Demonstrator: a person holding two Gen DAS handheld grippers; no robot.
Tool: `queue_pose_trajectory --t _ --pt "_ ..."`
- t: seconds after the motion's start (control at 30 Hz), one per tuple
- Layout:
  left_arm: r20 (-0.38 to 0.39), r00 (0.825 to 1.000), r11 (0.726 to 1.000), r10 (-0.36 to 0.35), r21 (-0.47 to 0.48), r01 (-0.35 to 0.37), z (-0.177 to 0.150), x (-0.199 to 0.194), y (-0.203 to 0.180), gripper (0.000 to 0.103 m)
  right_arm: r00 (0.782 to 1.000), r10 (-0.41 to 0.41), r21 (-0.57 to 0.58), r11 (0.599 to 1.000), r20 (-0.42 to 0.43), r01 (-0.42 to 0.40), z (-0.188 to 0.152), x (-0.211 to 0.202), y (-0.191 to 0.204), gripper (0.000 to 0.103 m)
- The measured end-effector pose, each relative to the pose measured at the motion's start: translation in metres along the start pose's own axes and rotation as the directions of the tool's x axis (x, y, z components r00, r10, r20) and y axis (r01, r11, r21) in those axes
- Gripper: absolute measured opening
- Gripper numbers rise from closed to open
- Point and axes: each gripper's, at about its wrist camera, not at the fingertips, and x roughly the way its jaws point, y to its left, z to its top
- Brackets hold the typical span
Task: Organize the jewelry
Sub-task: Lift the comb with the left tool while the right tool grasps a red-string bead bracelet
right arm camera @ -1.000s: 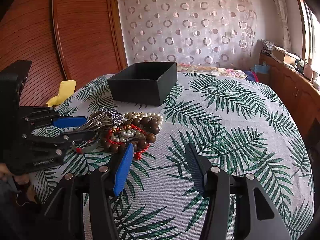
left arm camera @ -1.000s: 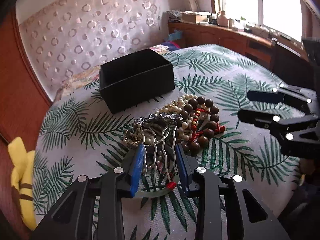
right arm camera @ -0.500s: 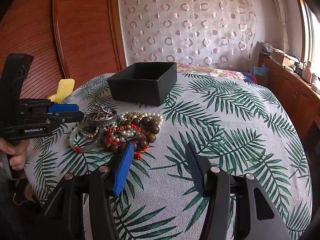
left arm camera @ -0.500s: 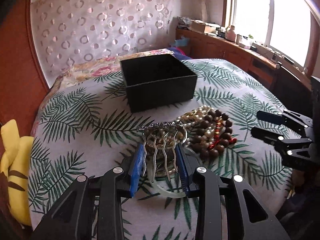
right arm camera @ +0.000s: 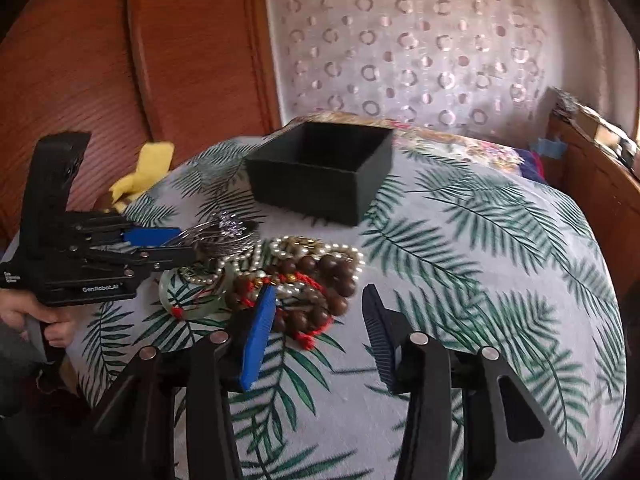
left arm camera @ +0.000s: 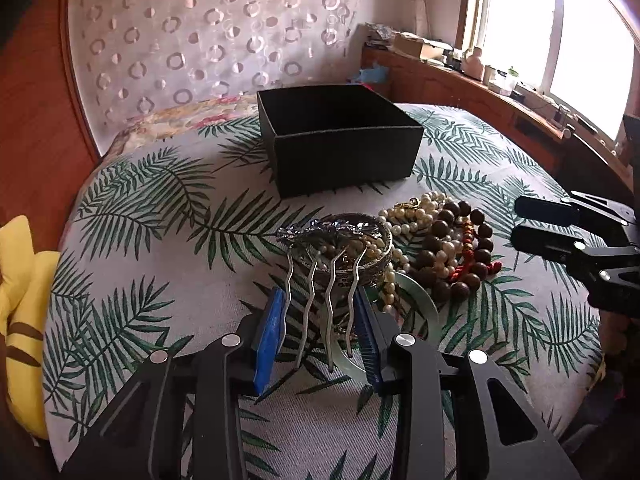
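Observation:
My left gripper (left arm camera: 320, 312) is shut on a silver hair comb (left arm camera: 324, 268) with wavy prongs and holds it above the table, over a silver bangle (left arm camera: 372, 264). The comb also shows in the right wrist view (right arm camera: 224, 232). A pile of pearl and brown bead jewelry (left arm camera: 444, 248) lies right of the comb, with a pale green bangle (left arm camera: 420, 300). An open black box (left arm camera: 340, 140) stands behind. My right gripper (right arm camera: 320, 324) is open and empty, just in front of the bead pile (right arm camera: 312, 276).
The table has a palm-leaf cloth (left arm camera: 160, 208). A yellow cloth (left arm camera: 20, 304) lies at its left edge. A wooden panel (right arm camera: 160, 60) and a patterned curtain (right arm camera: 420, 52) stand behind. A wooden counter (left arm camera: 480, 88) runs along the right.
My left gripper has lifted the comb off the pile and tilted toward the box. My right gripper has moved in closer to the bead pile.

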Motion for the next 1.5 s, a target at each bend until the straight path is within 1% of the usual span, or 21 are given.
queue_pose_trajectory --t 0.1,0.27,0.43,0.47,0.53,0.57,0.63,0.7,0.73,0.77,0.8,0.83,0.87,0.9,1.03,1.17,1.23,1.27,1.3,1.4,1.5 --pt "0.004 1.000 1.000 -0.010 -0.002 0.010 0.001 0.002 0.003 0.031 0.999 0.027 -0.028 0.999 -0.034 -0.028 0.004 0.014 0.007 0.047" --pt "0.047 0.999 1.000 -0.010 -0.020 0.011 0.001 -0.008 0.008 0.028 0.996 0.059 -0.038 0.997 -0.066 -0.062 0.010 0.030 0.017 0.047" --pt "0.075 0.997 1.000 -0.009 -0.025 0.011 0.001 -0.017 0.009 0.026 0.994 0.065 -0.047 0.996 -0.090 -0.069 0.014 0.042 0.022 0.047" --pt "0.075 0.997 1.000 -0.008 -0.024 0.010 0.001 -0.017 0.009 0.022 0.994 0.064 -0.054 0.996 -0.093 -0.069 0.015 0.044 0.023 0.047" --pt "0.065 0.998 1.000 -0.002 -0.022 0.003 0.001 -0.015 0.009 0.008 0.993 0.063 -0.057 0.996 -0.101 -0.069 0.017 0.047 0.024 0.047" --pt "0.058 0.998 0.999 -0.011 -0.029 0.013 0.001 -0.013 0.011 0.005 0.992 0.067 -0.055 0.996 -0.107 -0.073 0.018 0.048 0.024 0.047" --pt "0.047 0.999 0.999 -0.017 -0.034 0.018 -0.001 -0.010 0.012 0.005 0.990 0.072 -0.053 0.996 -0.118 -0.078 0.018 0.049 0.021 0.047" --pt "0.037 0.999 0.999 -0.016 -0.030 0.017 -0.003 -0.007 0.012 0.005 0.990 0.075 -0.051 0.995 -0.120 -0.082 0.019 0.049 0.021 0.039" --pt "0.038 0.999 0.999 -0.019 -0.031 0.020 -0.003 -0.007 0.013 0.004 0.990 0.075 -0.051 0.995 -0.120 -0.082 0.019 0.049 0.020 0.037" --pt "0.040 0.999 0.999 -0.024 -0.033 0.025 -0.003 -0.007 0.013 0.003 0.991 0.069 -0.050 0.996 -0.115 -0.075 0.020 0.048 0.020 0.031" --pt "0.043 0.999 0.999 -0.027 -0.035 0.029 -0.003 -0.007 0.014 0.002 0.992 0.068 -0.050 0.996 -0.110 -0.074 0.020 0.047 0.020 0.015" --pt "0.047 0.998 0.999 -0.033 -0.038 0.035 -0.003 -0.007 0.015 0.002 0.992 0.067 -0.051 0.996 -0.107 -0.072 0.021 0.047 0.021 0.006" --pt "0.052 0.998 0.999 -0.030 -0.039 0.032 -0.003 -0.008 0.015 0.001 0.993 0.063 -0.049 0.996 -0.099 -0.069 0.022 0.044 0.021 0.005" --pt "0.055 0.998 0.999 -0.028 -0.039 0.030 -0.003 -0.009 0.016 0.001 0.994 0.068 -0.047 0.996 -0.090 -0.072 0.022 0.043 0.022 0.000" --pt "0.063 0.998 0.999 -0.026 -0.036 0.029 -0.004 -0.010 0.015 0.001 0.995 0.078 -0.056 0.995 -0.069 -0.082 0.025 0.038 0.021 0.000" --pt "0.077 0.997 0.999 -0.029 -0.037 0.032 -0.003 -0.014 0.015 0.001 0.996 0.062 -0.080 0.995 -0.062 -0.067 0.026 0.034 0.020 0.001" --pt "0.081 0.996 0.999 -0.029 -0.035 0.032 -0.003 -0.015 0.014 0.001 0.996 0.054 -0.089 0.994 -0.074 -0.061 0.026 0.034 0.017 0.001" --pt "0.081 0.996 0.999 -0.031 -0.036 0.034 -0.004 -0.016 0.013 0.001 0.996 0.040 -0.100 0.994 -0.084 -0.048 0.025 0.036 0.016 0.006" --pt "0.082 0.996 0.999 -0.033 -0.037 0.036 -0.004 -0.017 0.013 0.001 0.995 0.032 -0.105 0.994 -0.090 -0.041 0.024 0.037 0.013 0.014" --pt "0.083 0.996 0.999 -0.030 -0.037 0.033 -0.004 -0.017 0.013 0.001 0.992 0.031 -0.118 0.992 -0.124 -0.045 0.021 0.045 0.012 0.023" --pt "0.080 0.996 0.999 -0.031 -0.035 0.034 -0.004 -0.017 0.013 0.001 0.989 0.033 -0.123 0.991 -0.145 -0.051 0.021 0.051 0.011 0.024"
